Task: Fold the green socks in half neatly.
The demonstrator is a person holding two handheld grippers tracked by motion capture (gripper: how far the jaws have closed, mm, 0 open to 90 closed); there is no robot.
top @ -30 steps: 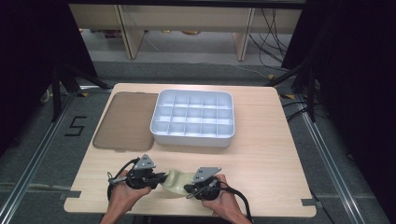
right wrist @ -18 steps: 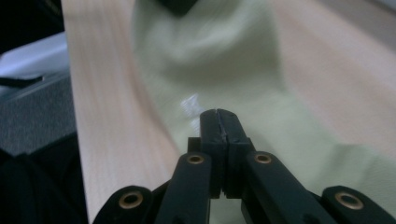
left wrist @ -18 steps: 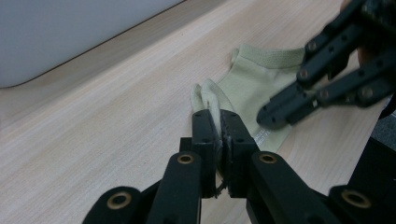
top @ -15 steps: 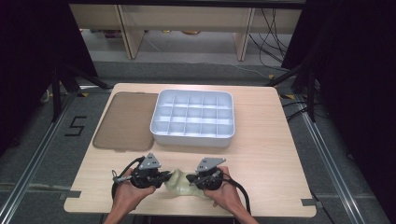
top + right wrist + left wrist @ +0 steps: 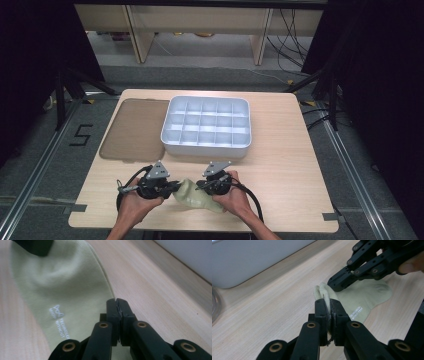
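A pale green sock (image 5: 195,196) lies on the wooden table near the front edge, between my two grippers. My left gripper (image 5: 177,188) is shut on the sock's folded cuff (image 5: 324,291), which bunches up between its jaws (image 5: 328,305). My right gripper (image 5: 201,186) comes in from the other side with its jaws shut on the sock's long edge (image 5: 117,302). The sock (image 5: 62,285) spreads flat to the left of those jaws and shows small white lettering. From the left gripper view, the right gripper (image 5: 334,283) sits over the sock (image 5: 364,296) close to the cuff.
A white tray (image 5: 205,147) divided into several compartments stands mid-table, beyond the grippers. A flat brown lid (image 5: 132,130) lies to its left. Bare table extends to the right of the tray. The tray's wall (image 5: 249,260) looms close in the left gripper view.
My right gripper has shifted a little away from the front edge toward the tray, and the sock has stretched out with it. The left gripper has stayed put.
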